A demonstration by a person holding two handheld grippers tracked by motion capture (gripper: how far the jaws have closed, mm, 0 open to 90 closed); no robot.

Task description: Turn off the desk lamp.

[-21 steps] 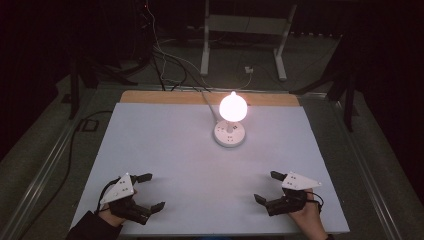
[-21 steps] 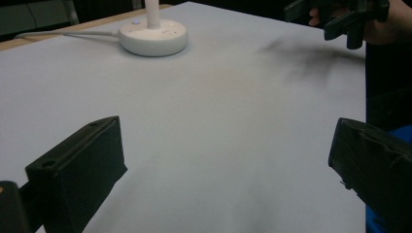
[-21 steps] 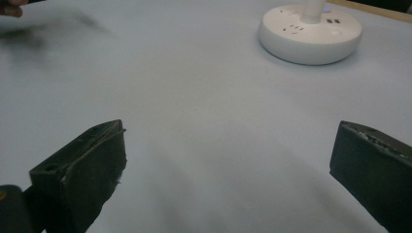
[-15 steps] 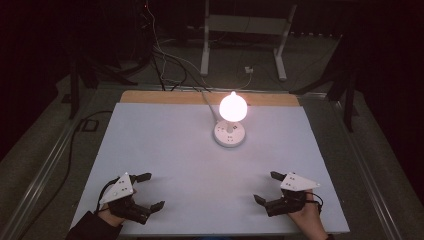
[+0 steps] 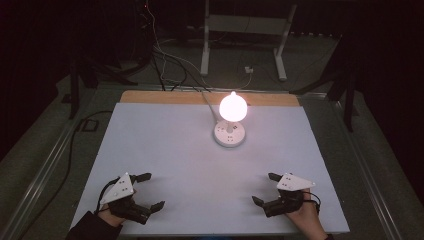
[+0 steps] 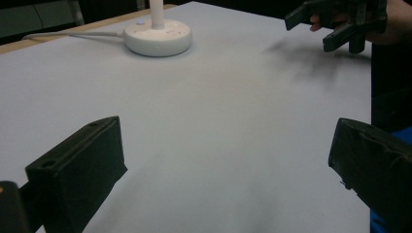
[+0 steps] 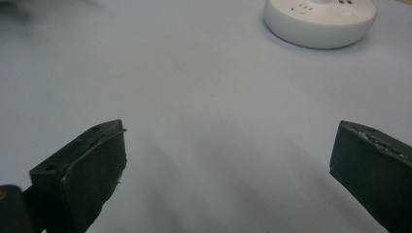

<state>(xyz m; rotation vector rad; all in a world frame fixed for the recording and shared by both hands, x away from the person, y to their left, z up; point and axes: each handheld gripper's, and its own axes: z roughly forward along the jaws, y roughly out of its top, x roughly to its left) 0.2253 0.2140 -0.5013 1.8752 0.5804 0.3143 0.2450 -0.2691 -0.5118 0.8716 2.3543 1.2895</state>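
High view, table: I see a pale table top (image 5: 165,145) with a bare wooden strip along its far edge, in a dark room.
Floor behind: I note loose cables (image 5: 165,60) and a white metal stand (image 5: 245,30) beyond the far edge of the table.
Lamp: I find a small lamp (image 5: 233,107) standing right of centre towards the far edge, well apart from both tongs. Its round head is lit and too bright for me to read any detail.
Lamp base: I see a round white base (image 5: 230,135) resting flat on the table. In the left gripper view it (image 6: 156,37) sits at the upper left with a white cord running off to the left; in the right gripper view it (image 7: 319,20) sits at the upper right, with socket slots on its top.
Left tongs: I hold the left gripper (image 5: 150,191) near the front left corner, low over the table, pointed towards the middle. In the left gripper view its jaws stand wide apart and I see nothing but bare table between them.
Right tongs: I hold the right gripper (image 5: 265,188) near the front right corner, pointed towards the middle. In the right gripper view its jaws are spread fully and have hold of nothing. In the left gripper view I see it (image 6: 318,26) at the upper right, casting a shadow on the table.
Hands: I see the left hand (image 5: 111,216) and right hand (image 5: 305,215) at the near edge, each wrapped around its tool.
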